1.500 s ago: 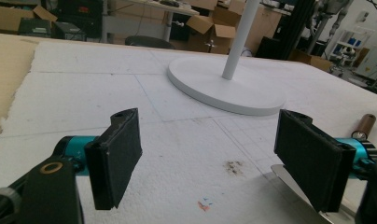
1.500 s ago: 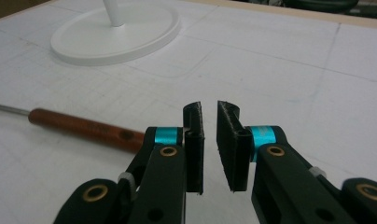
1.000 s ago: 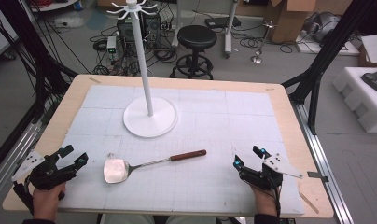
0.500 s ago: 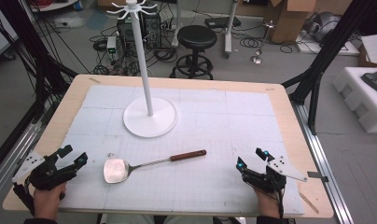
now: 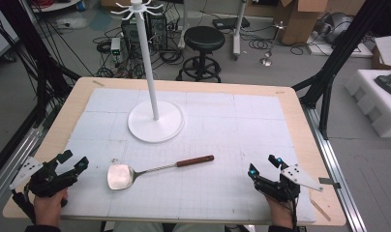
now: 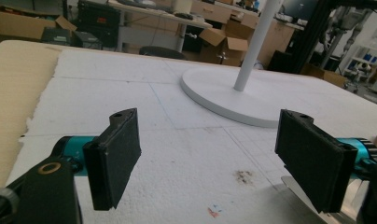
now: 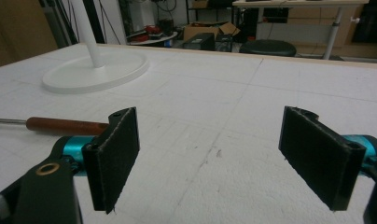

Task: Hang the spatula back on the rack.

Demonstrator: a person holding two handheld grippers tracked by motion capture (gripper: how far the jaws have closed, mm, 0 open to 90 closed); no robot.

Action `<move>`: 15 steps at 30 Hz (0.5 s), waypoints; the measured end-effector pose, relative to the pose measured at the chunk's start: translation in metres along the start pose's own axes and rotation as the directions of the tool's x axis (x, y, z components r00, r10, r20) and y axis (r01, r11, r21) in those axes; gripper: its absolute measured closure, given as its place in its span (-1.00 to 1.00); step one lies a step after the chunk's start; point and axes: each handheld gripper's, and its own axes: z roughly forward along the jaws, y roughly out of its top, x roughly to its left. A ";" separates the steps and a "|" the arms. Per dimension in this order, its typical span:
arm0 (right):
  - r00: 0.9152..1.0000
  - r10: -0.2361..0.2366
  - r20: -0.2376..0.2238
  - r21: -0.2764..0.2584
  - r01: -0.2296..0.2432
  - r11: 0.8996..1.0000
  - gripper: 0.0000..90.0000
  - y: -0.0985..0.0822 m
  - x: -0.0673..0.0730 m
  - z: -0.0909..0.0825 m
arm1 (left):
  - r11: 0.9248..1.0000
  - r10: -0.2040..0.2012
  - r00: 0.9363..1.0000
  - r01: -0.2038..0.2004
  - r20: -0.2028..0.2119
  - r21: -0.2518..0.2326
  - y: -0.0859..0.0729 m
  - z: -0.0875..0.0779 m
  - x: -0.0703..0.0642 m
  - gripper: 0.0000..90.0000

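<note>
A metal spatula [image 5: 135, 174] with a brown wooden handle [image 5: 195, 160] lies on the white mat near the front, its blade pointing left. A white hook stand [image 5: 156, 121] rises from a round base behind it. My left gripper [image 5: 72, 160] rests at the front left, open and holding nothing; in its own view [image 6: 214, 163] the stand base [image 6: 224, 93] lies ahead and a corner of the spatula blade [image 6: 298, 189] shows by the right jaw. My right gripper [image 5: 265, 165] sits at the front right, open; its own view [image 7: 214, 158] shows the brown handle [image 7: 65, 126] off to the left.
The white mat [image 5: 232, 125] covers a wooden table [image 5: 300, 130] with edges all round. Beyond the far edge stand a black stool [image 5: 203, 41], cables and cardboard boxes. White foam blocks [image 5: 377, 96] lie on the floor to the right.
My right gripper has drifted slightly right and toward the front edge. The left gripper and the spatula have stayed put.
</note>
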 end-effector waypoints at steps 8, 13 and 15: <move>1.000 -0.011 -0.010 0.028 0.012 1.000 -0.57 -0.001 0.001 0.004 | 1.000 -0.017 1.000 0.017 0.019 0.017 0.009 0.000 -0.010 -0.57; 1.000 0.008 -0.021 0.019 -0.008 1.000 -0.57 0.000 0.001 0.003 | 0.994 0.079 0.983 -0.090 0.166 0.057 0.032 0.012 -0.041 -0.56; 1.000 0.012 -0.024 0.014 -0.012 1.000 -0.57 0.001 0.002 0.002 | 0.986 0.119 0.962 -0.143 0.245 0.083 0.043 0.023 -0.056 -0.56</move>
